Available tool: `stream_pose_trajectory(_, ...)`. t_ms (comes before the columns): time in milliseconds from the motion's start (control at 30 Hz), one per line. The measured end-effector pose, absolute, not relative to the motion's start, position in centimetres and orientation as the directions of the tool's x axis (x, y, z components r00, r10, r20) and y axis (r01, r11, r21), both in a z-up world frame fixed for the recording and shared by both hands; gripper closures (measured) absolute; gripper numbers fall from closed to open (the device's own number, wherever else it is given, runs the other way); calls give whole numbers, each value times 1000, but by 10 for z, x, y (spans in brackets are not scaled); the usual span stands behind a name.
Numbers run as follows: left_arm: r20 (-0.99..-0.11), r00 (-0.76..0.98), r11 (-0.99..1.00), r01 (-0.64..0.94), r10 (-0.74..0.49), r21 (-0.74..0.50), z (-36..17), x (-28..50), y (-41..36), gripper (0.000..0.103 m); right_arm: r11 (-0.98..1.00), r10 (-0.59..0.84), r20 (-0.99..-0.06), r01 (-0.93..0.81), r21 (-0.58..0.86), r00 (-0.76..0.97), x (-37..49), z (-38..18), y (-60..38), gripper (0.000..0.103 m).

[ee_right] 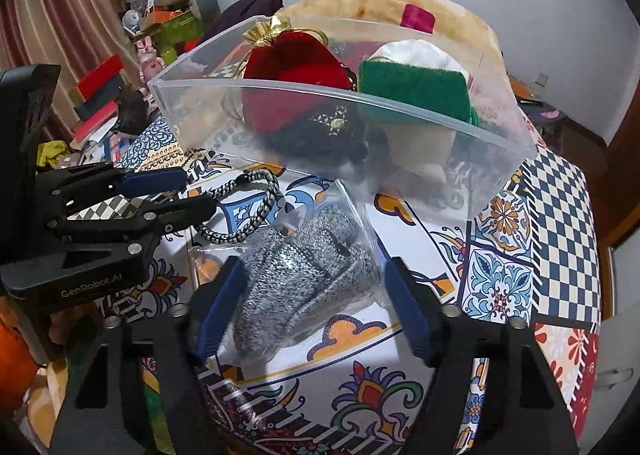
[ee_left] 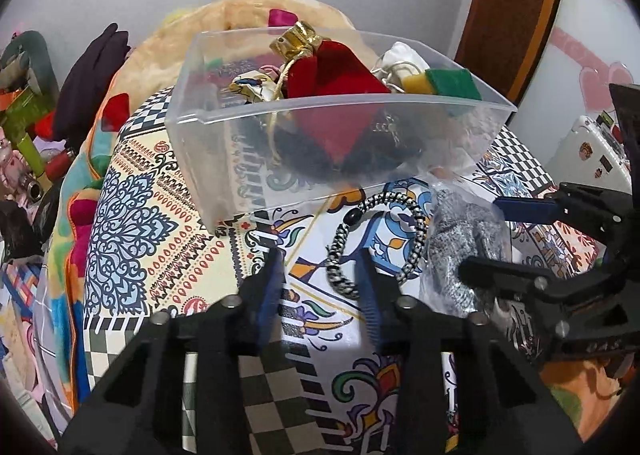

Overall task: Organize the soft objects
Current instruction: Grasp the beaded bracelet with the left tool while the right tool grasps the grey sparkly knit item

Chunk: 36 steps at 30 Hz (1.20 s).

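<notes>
Right gripper (ee_right: 310, 307) spread wide, straddling the bagged grey knit (ee_right: 304, 275) for a pinch, nothing held; left gripper (ee_left: 320, 275) also open and empty, braided cord (ee_left: 376, 239) between its fingertips; bin (ee_right: 400, 103) just ahead.

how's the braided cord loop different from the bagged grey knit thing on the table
The braided cord loop is thin, black-and-white and bare; the grey knit item is bulky, speckled grey and sealed in a clear plastic bag. The loop lies ahead of the open left gripper, not between its fingers, while the knit item sits between the open right gripper's fingers. Both lie on the patterned cloth, outside the clear bin.
</notes>
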State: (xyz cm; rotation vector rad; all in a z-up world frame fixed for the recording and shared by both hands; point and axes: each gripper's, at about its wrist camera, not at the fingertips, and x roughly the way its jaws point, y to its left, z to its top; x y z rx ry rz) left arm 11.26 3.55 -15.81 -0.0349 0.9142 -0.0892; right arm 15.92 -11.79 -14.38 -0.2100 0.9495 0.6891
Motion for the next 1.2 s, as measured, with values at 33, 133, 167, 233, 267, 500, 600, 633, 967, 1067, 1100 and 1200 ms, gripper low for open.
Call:
stream_pose_trajectory(33, -789, 608, 996, 66, -91, -64, -158, 112, 35, 77, 770, 449, -803, -625, 126, 392, 159, -143, -118, 41)
stream_pose_trajectory(133, -785, 615, 996, 76, -77, -38, -158, 110, 30, 86, 769, 454, -798, -626, 126, 397, 159, -142, -119, 48)
stream_pose_trajectory(167, -784, 616, 996, 79, -74, -32, -159, 110, 29, 92, 767, 458, -795, -629, 126, 398, 158, -142, -119, 54)
stream_pose_trajectory(233, -783, 619, 996, 82, -67, -20, -159, 109, 26, 95, 764, 463, -790, -633, 125, 403, 157, -141, -119, 63)
stream_pose_trajectory(267, -783, 619, 997, 81, -64, -18, -159, 109, 26, 96, 764, 464, -787, -633, 123, 407, 156, -140, -120, 66)
stream_pose_trajectory(500, -760, 647, 997, 71, -70, -31, -146, 99, 30, 97, 769, 478, -762, -627, 122, 437, 152, -131, -129, 80)
stream_pose_trajectory(600, -736, 673, 997, 69, -74, -36, -132, 93, 32, 97, 769, 487, -749, -626, 125, 449, 150, -125, -131, 80)
stream_pose_trajectory(633, -728, 682, 997, 70, -74, -35, -128, 92, 32, 97, 771, 491, -742, -625, 125, 456, 150, -123, -133, 80)
stream_pose_trajectory(967, -621, 782, 998, 67, -60, -13, -75, 79, 34, 97, 771, 543, -653, -622, 139, 528, 143, -81, -149, 80)
stream_pose_trajectory(1067, -587, 808, 999, 50, -46, -8, -60, 84, 39, 97, 778, 545, -618, -617, 119, 567, 142, -67, -152, 80)
stream_pose_trajectory(1100, -580, 813, 999, 46, -42, -7, -57, 85, 38, 97, 780, 547, -604, -614, 116, 580, 143, -62, -153, 80)
stream_pose_trajectory(1200, -557, 830, 999, 31, -28, -4, -48, 91, 42, 97, 790, 547, -569, -604, 106, 614, 150, -50, -154, 80)
